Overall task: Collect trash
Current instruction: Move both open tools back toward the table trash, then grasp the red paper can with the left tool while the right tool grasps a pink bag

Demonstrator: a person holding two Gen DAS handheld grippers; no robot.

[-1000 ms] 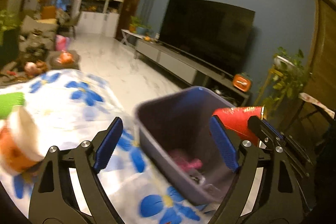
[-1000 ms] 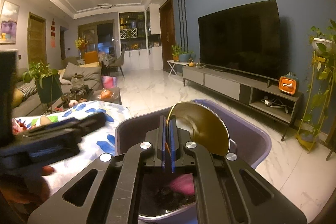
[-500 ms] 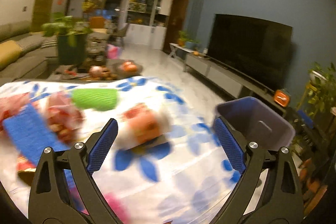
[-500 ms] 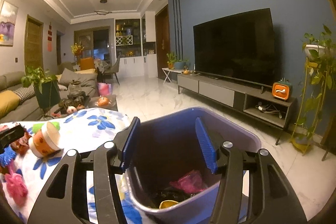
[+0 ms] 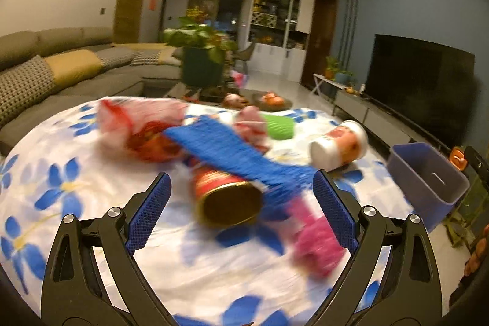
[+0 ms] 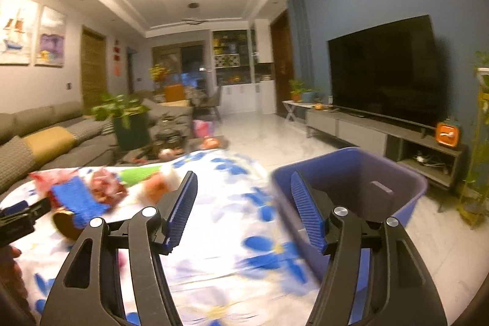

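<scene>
Left wrist view: left gripper [image 5: 241, 213] spread wide, empty, blue ribbed pads [image 5: 148, 213] flanking a red can [image 5: 226, 197] lying on its side, gold round end facing the camera. Across the can lies a blue textured strip [image 5: 232, 152]; a pink crumpled piece [image 5: 314, 237] sits just right. Beyond: crinkled red-white wrapper [image 5: 137, 124], green ribbed piece [image 5: 279, 127], tipped paper cup [image 5: 339, 145], all on the floral tablecloth [image 5: 76, 182]. Right gripper [image 6: 244, 206] wide open, empty, at the table's right edge beside the purple plastic bin [image 6: 406, 182].

Left tool [image 5: 241, 213] and right tool [image 6: 243, 208] both gape, empty.
</scene>
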